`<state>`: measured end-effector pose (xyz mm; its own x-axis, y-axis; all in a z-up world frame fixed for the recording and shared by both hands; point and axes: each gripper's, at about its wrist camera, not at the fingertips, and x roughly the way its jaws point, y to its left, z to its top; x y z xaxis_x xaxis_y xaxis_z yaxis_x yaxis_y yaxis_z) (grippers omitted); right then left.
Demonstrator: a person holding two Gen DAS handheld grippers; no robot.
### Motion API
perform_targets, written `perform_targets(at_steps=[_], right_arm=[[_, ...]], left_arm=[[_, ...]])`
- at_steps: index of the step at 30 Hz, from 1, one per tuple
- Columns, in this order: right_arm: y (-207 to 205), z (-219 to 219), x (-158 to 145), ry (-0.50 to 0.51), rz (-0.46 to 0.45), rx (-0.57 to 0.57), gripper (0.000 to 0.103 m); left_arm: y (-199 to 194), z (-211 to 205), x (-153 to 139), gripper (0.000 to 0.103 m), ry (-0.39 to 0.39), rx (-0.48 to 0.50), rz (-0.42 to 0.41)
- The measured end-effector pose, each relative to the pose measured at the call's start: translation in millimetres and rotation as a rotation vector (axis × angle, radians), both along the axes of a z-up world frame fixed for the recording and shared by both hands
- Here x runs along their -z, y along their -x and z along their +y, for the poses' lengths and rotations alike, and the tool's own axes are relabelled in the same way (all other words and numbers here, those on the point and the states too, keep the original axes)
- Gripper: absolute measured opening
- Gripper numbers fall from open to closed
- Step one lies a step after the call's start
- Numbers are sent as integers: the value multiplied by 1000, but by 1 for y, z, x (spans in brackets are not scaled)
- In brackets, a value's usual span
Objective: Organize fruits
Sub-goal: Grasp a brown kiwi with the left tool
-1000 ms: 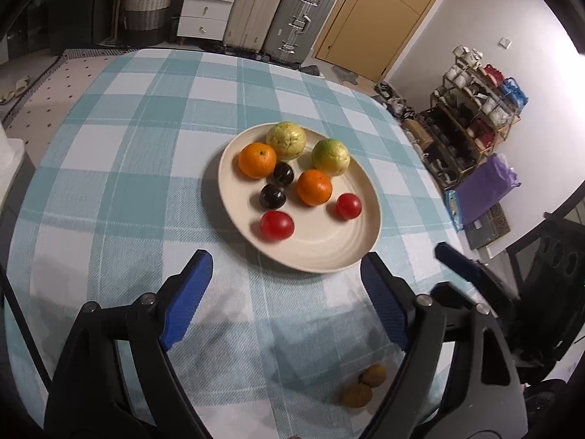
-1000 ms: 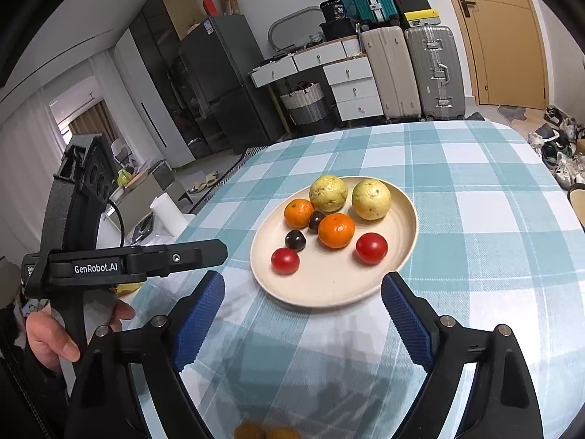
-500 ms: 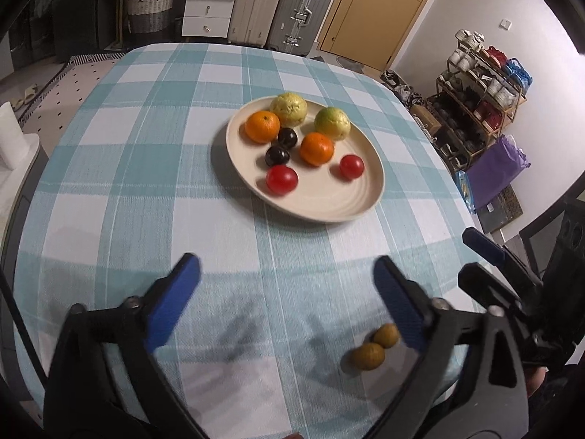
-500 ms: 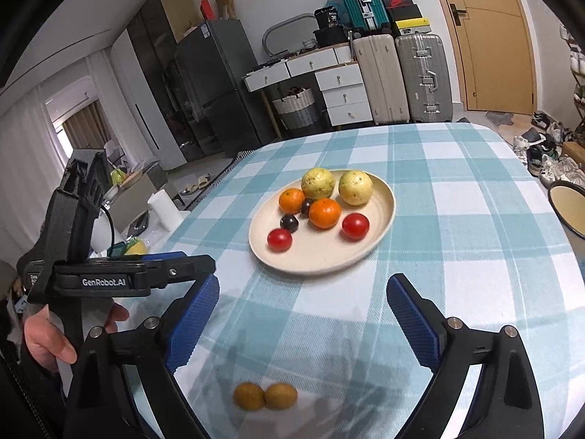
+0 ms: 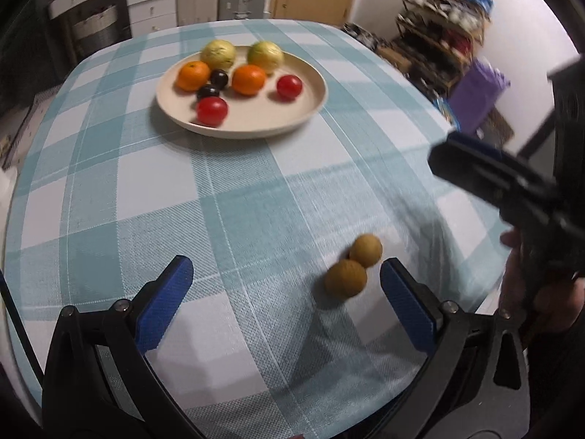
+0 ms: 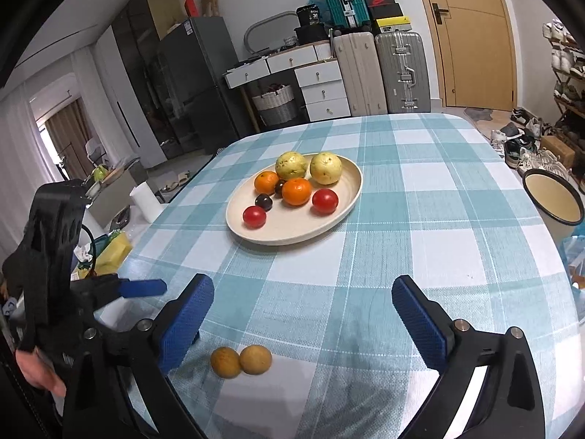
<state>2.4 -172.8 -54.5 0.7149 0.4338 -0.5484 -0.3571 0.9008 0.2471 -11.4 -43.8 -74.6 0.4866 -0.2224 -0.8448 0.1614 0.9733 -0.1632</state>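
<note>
A cream plate [image 5: 256, 133] [image 6: 292, 237] on the checked tablecloth holds two yellow-green guavas, two oranges, two dark plums and two red tomatoes. Two small brown round fruits [image 5: 345, 278] [image 6: 241, 361] lie side by side on the cloth near the front edge. My left gripper [image 5: 285, 270] is open, and the brown pair sits just inside its right finger without touching the pads. My right gripper [image 6: 303, 287] is still opening, with nothing between its fingers. The brown fruits lie below its left finger. A blue finger of the left gripper [image 6: 142, 287] shows at the left.
A cream bucket [image 6: 552, 201] stands off the table's right side. A paper roll [image 6: 146, 201] and clutter sit left of the table. Suitcases, drawers and a shoe rack line the far wall. The right gripper's arm [image 5: 493, 179] and a hand are at the right.
Both grippers drew back from the plate toward the table's near edge and spread wider. The left one swung over so the brown fruits now lie between its fingers.
</note>
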Motion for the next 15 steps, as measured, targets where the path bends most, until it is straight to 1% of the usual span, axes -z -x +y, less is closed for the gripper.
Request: perform_targets(at_steps=[5,9,11,14,15], right_arm=[[3,0,1,14,-7,7,100],[4,-2,4,13,-1,12,100],[5,-3,5,10,4,14,100],[6,-6,9,-1,9,9,100],[6,-7,10,-4,13,12,100]], left_arm=[[3,-10,6,102,-8,51,13],[4,-19,12,101,-34,90,25],[4,-20,15,100,-30,101,30],[5,-21,16,92,-9,118,35],[4,-22,17,88,1,126,38]])
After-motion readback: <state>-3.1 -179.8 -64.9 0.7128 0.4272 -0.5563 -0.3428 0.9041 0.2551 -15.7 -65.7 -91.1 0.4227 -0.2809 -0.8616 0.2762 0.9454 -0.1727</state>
